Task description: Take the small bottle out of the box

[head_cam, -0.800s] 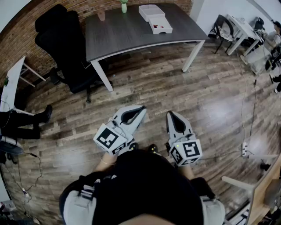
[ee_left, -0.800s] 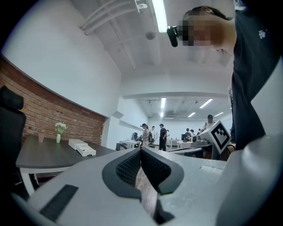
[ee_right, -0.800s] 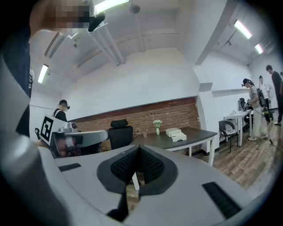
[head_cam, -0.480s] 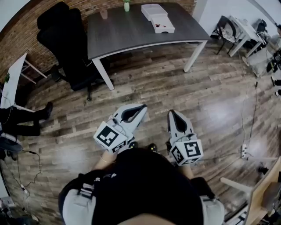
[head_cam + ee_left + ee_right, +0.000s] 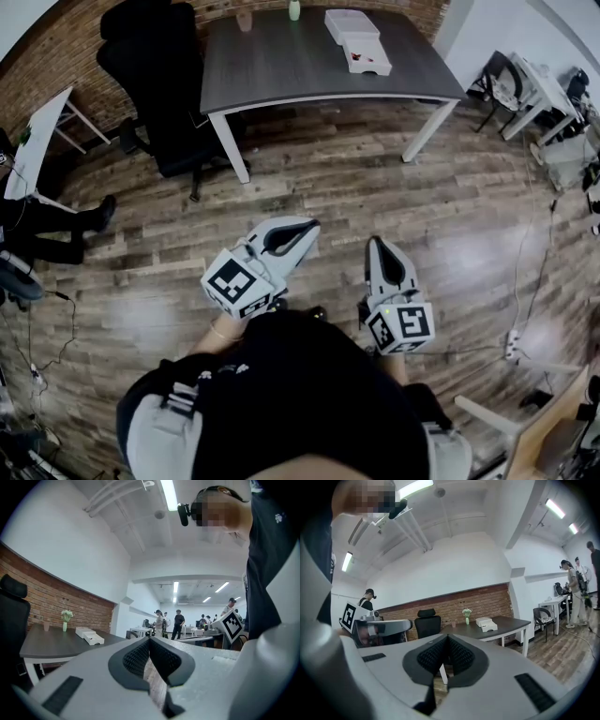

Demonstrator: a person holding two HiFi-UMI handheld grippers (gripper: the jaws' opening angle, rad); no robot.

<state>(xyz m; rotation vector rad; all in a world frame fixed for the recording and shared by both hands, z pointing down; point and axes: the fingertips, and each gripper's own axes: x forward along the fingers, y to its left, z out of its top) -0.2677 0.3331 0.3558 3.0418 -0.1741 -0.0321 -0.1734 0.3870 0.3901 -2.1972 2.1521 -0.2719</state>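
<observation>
A white box point(image 5: 357, 40) with its lid set beside it lies on the dark grey table point(image 5: 281, 70) at the far side of the room; it also shows as a white box point(image 5: 89, 636) and a white box point(image 5: 486, 623) in the gripper views. Something red lies in its open tray; I cannot make out a small bottle. Both grippers hang level in front of the person's body, well short of the table. My left gripper point(image 5: 306, 226) point(image 5: 149, 640) is shut with nothing in it. My right gripper point(image 5: 376, 243) point(image 5: 448, 637) is also shut and empty.
A green vase point(image 5: 294, 9) and a cup point(image 5: 245, 19) stand at the table's back edge. A black office chair point(image 5: 155, 75) sits left of the table. Wooden floor lies between me and the table. Other desks point(image 5: 534, 84) stand right; a power strip point(image 5: 514, 345) lies on the floor.
In the head view the table and box have drifted to the right and the chair with them. Both grippers stay shut and sit slightly lower in the picture.
</observation>
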